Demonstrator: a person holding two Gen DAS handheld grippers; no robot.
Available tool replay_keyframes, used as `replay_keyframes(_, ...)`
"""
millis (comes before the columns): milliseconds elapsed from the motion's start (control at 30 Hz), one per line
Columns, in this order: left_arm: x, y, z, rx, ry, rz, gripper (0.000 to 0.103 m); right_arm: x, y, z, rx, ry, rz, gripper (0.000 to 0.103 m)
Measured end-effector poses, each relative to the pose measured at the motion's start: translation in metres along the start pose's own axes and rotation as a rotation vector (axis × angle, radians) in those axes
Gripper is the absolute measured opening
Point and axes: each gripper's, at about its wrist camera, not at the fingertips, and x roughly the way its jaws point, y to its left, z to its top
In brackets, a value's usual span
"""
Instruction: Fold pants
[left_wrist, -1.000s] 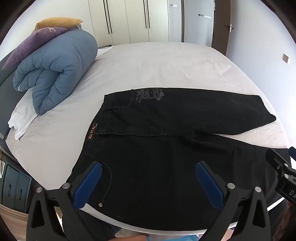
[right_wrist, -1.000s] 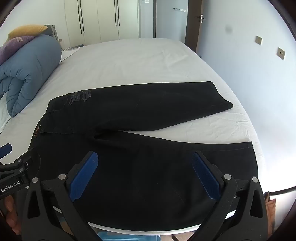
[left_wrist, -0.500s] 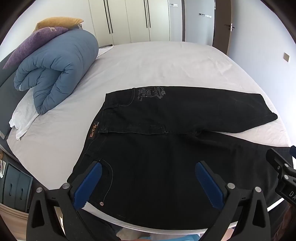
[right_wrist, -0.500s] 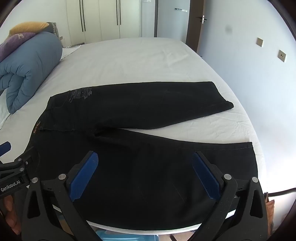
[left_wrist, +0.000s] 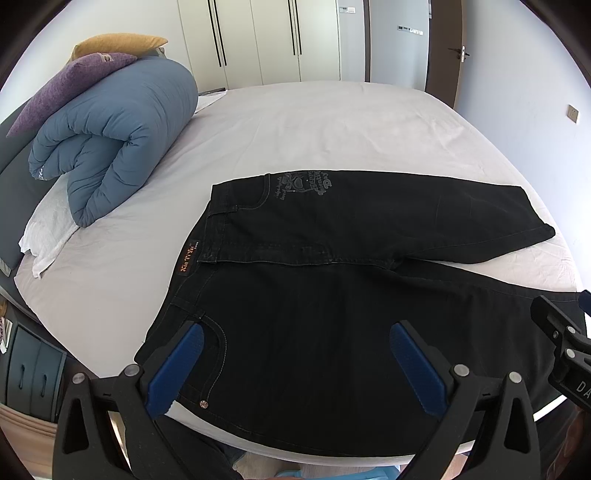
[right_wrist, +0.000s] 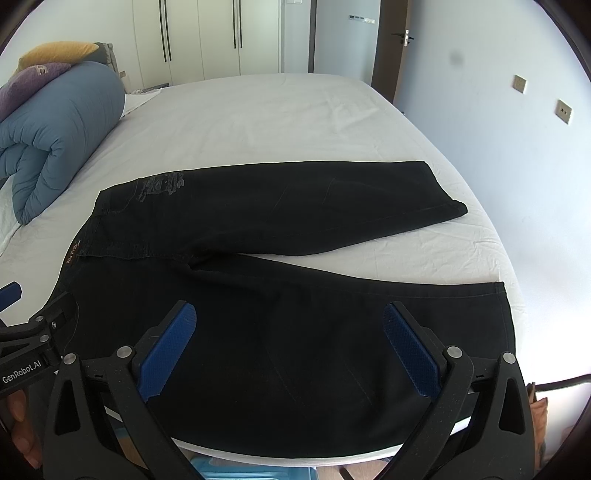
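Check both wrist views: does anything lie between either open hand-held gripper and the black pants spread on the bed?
Nothing visible does. The left hand-held gripper and right hand-held gripper both hang open directly over the near leg of the black pants, with no object between. The rolled blue duvet sits well off to the left, clear of the pants.

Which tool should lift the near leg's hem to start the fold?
Right. The right tool hovers open over the near leg of the black denim pants, nearer its hem; the left tool sits by the waistband.
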Motion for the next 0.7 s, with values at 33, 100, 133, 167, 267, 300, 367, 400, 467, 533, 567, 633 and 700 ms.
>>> replay_keyframes(33,-0.0002,0.0008,-0.0011,0.0,0.0,0.0,0.103,-0.0001,-0.0002,-0.0003,0.0,0.0,0.0,0.103)
replay_keyframes(100,0.0001,-0.0001,0.0003,0.001,0.0,0.0,0.103,-0.0001,0.0004,-0.0005,-0.001,-0.001,0.0,0.103)
replay_keyframes(133,0.0,0.0007,-0.0006,0.002,0.0,0.0,0.103,0.0001,0.0003,-0.0008,0.0,-0.001,0.0,0.103)
replay_keyframes(167,0.0,0.0002,0.0002,0.001,0.0,0.001,0.103,0.0005,0.0001,-0.001,-0.001,0.0,0.001,0.103)
replay_keyframes(267,0.0001,-0.0008,0.0004,0.0,0.001,0.001,0.103,0.0004,0.0005,-0.001,-0.002,0.0,0.0,0.103)
replay_keyframes(300,-0.0002,-0.0002,-0.0004,0.0,0.0,0.001,0.103,0.0004,0.0006,-0.001,-0.002,0.0,0.0,0.103)
replay_keyframes(367,-0.0003,-0.0002,-0.0002,0.0,0.001,0.001,0.103,0.0002,0.0007,-0.0013,-0.002,0.0,0.0,0.103)
replay_keyframes(400,-0.0003,-0.0004,-0.0002,0.0,0.001,0.001,0.103,0.0004,0.0013,-0.0011,-0.002,-0.001,-0.001,0.103)
replay_keyframes(467,-0.0002,-0.0004,-0.0005,0.0,0.001,0.002,0.103,0.0006,0.0015,-0.001,-0.003,0.0,-0.001,0.103)
replay_keyframes(533,-0.0002,-0.0006,-0.0001,0.001,0.001,0.002,0.103,0.0006,0.0015,-0.0014,-0.003,0.001,-0.001,0.103)
replay_keyframes(567,-0.0001,-0.0008,0.0,0.001,0.001,0.003,0.103,0.0006,0.0016,-0.0013,-0.002,0.001,-0.001,0.103)
replay_keyframes(633,-0.0001,0.0001,-0.0006,0.0,0.002,0.003,0.103,0.0007,0.002,-0.0013,-0.003,0.001,-0.002,0.103)
replay_keyframes(700,-0.0004,0.002,-0.0024,-0.001,0.002,0.002,0.103,0.0011,0.0029,-0.0016,-0.004,0.001,-0.002,0.103)
